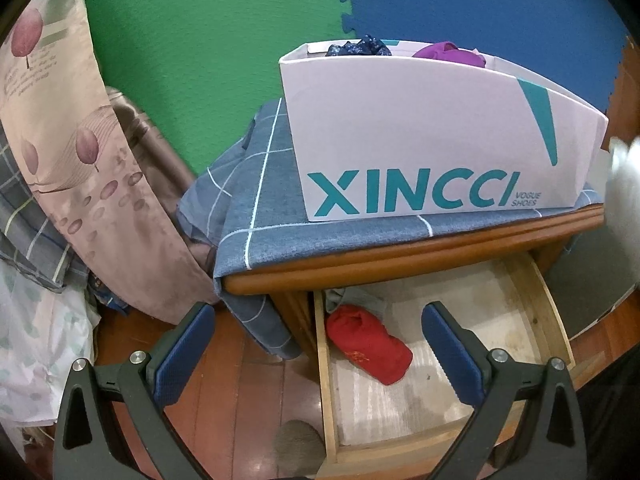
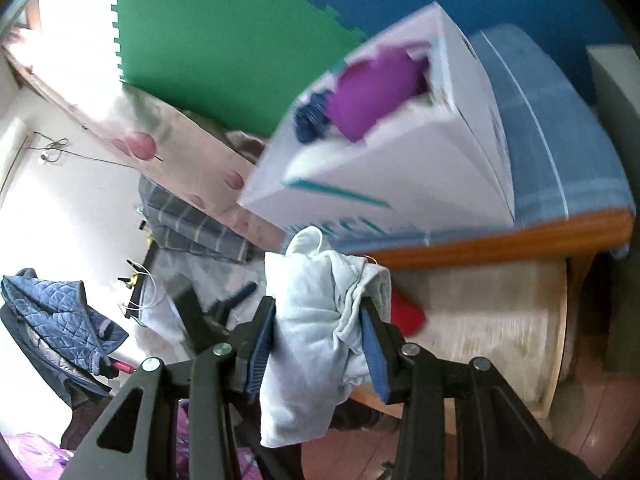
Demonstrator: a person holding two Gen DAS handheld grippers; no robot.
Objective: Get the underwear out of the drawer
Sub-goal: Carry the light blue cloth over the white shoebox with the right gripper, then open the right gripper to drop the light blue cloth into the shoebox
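The wooden drawer (image 1: pixel 536 304) stands pulled open under the nightstand. Red underwear (image 1: pixel 370 350) lies at its back left, with a grey-green piece (image 1: pixel 352 298) tucked behind it. My left gripper (image 1: pixel 320 340) is open and empty, hovering above the drawer's left side. My right gripper (image 2: pixel 320 328) is shut on pale blue underwear (image 2: pixel 316 328) and holds it up in front of the nightstand, above the drawer (image 2: pixel 556 344). The red underwear (image 2: pixel 406 314) shows behind it. The right wrist view is blurred.
A white XINCCI shoe box (image 1: pixel 432 128) on the nightstand's blue checked cloth (image 1: pixel 264 220) holds purple (image 1: pixel 448 54) and dark blue (image 1: pixel 358 46) garments. A patterned pillow (image 1: pixel 68 152) and bedding are at the left. Green and blue foam mats line the wall.
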